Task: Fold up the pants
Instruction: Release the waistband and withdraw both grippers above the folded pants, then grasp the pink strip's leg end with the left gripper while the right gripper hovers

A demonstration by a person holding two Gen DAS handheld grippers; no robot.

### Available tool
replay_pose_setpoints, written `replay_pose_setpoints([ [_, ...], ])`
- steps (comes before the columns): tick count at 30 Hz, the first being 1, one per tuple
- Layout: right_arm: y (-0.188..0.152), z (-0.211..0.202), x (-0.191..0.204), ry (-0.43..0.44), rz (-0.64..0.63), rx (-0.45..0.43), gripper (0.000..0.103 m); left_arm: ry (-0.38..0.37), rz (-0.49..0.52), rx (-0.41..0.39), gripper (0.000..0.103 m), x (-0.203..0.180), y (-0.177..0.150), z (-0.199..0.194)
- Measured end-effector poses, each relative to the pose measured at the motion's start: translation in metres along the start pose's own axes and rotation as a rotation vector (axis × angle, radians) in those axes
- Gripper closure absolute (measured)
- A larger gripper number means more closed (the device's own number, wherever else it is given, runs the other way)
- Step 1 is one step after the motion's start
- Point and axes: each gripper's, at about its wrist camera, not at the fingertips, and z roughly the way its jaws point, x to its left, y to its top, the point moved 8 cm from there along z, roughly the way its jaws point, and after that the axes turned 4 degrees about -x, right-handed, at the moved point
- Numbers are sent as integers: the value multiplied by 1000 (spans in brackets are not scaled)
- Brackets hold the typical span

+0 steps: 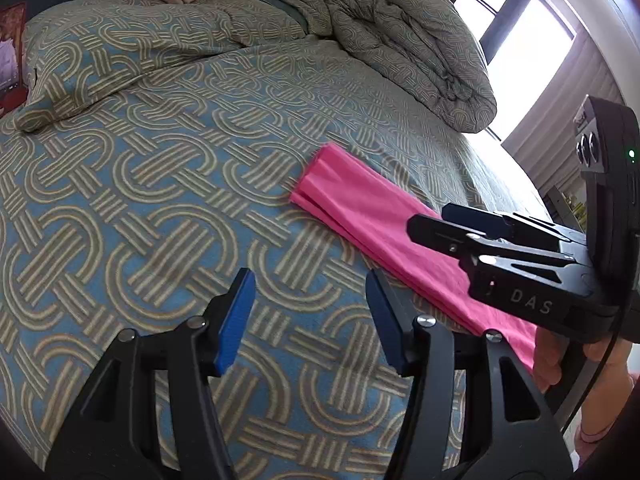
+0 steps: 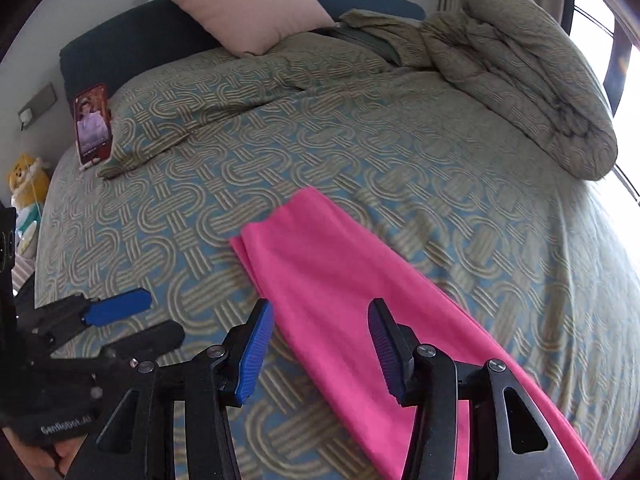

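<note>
Pink pants (image 2: 352, 292), one pair; two grippers.

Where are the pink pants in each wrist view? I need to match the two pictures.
Left wrist view: pink pants lie right of centre, running to the lower right, partly behind the right gripper.
Right wrist view: they lie centre, running to the bottom right, between the open fingers.
Shared landmark: the bunched quilt beyond the pants, by the window.

Daylight floods in from the blown-out window (image 1: 516, 20) at right, leaving the bed (image 2: 360, 152) evenly bright with soft shadows, while fisheye bending and dark vignetting mark both views' edges.
</note>
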Motion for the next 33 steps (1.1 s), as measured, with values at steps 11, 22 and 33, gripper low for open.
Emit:
replay_pose_setpoints([
  [11,14,64,53,-24,-256,49,74,17,-29,-13,44,23,2,-5],
  [22,23,62,37,124,-61,17,99,-3,-44,-2,44,26,3,0],
  [33,24,48,22,190,78,38,75,-72,-50,33,44,10,10,9],
])
